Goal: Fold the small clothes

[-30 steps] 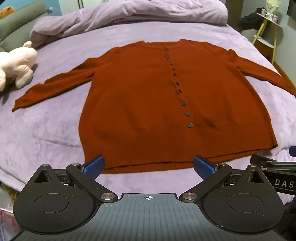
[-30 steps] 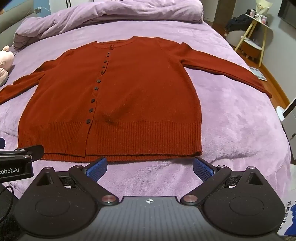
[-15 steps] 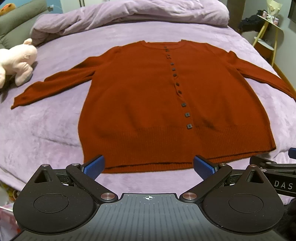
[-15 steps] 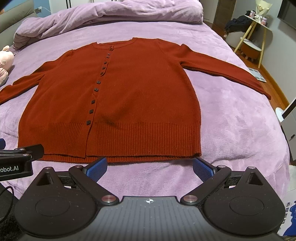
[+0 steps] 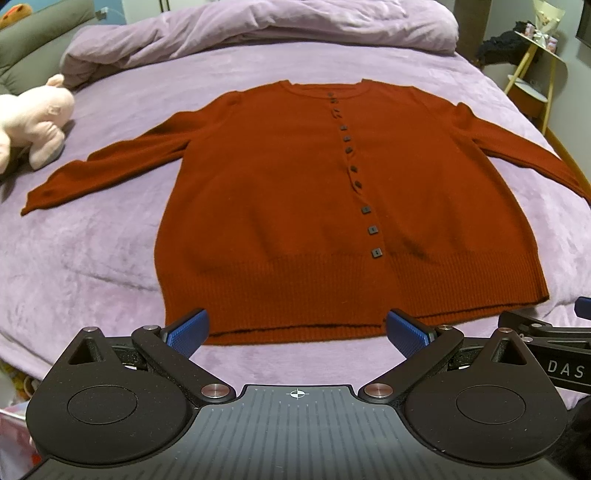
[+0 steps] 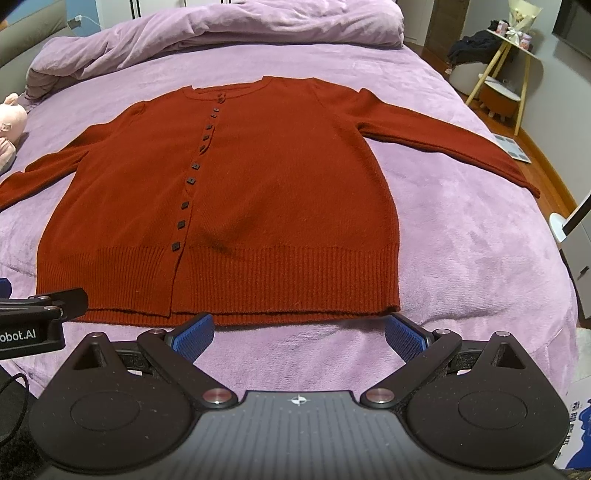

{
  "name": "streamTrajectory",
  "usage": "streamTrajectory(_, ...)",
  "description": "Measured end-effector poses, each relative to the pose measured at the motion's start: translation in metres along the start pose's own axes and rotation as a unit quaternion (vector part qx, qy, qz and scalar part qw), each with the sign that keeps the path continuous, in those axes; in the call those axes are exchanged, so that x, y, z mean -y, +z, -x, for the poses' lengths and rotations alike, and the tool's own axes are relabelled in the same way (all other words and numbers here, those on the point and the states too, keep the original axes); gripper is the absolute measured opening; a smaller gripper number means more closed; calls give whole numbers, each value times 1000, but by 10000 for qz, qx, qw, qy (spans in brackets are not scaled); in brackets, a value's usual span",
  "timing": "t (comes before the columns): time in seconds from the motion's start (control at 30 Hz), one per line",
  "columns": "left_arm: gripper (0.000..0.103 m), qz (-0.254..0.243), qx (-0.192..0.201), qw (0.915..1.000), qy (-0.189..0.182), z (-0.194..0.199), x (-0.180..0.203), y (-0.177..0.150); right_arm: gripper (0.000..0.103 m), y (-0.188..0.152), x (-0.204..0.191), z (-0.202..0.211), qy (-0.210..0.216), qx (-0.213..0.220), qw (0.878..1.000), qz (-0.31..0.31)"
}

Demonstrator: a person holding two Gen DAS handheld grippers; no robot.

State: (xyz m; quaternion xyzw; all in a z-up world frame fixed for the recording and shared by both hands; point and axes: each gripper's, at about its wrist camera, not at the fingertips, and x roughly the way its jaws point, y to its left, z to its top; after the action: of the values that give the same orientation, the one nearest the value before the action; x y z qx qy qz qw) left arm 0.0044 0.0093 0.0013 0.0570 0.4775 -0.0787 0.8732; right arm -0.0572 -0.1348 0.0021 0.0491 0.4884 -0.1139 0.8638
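Note:
A rust-red buttoned cardigan (image 5: 295, 199) lies flat, face up, on the purple bed, sleeves spread to both sides; it also shows in the right wrist view (image 6: 258, 192). My left gripper (image 5: 295, 328) is open and empty, hovering just in front of the ribbed hem, left of its middle. My right gripper (image 6: 299, 330) is open and empty, in front of the hem's right half. Each gripper's body shows at the edge of the other's view, the right one in the left wrist view (image 5: 546, 347) and the left one in the right wrist view (image 6: 33, 317).
A pink plush toy (image 5: 33, 118) lies left of the left sleeve. A bunched purple duvet (image 5: 258, 29) lies at the head of the bed. A yellow-legged side table (image 6: 509, 74) stands beyond the bed's right edge.
Both grippers have shifted only slightly; the cardigan sits a little differently in view. Nothing was grasped and the jaws stayed open.

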Motion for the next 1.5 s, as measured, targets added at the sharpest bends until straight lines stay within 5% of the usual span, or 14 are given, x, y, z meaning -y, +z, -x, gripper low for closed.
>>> streamTrajectory(1.5,103,185,-117,9998,-20,-8,-3,4,99,0,4,0,77,94,9999,-45)
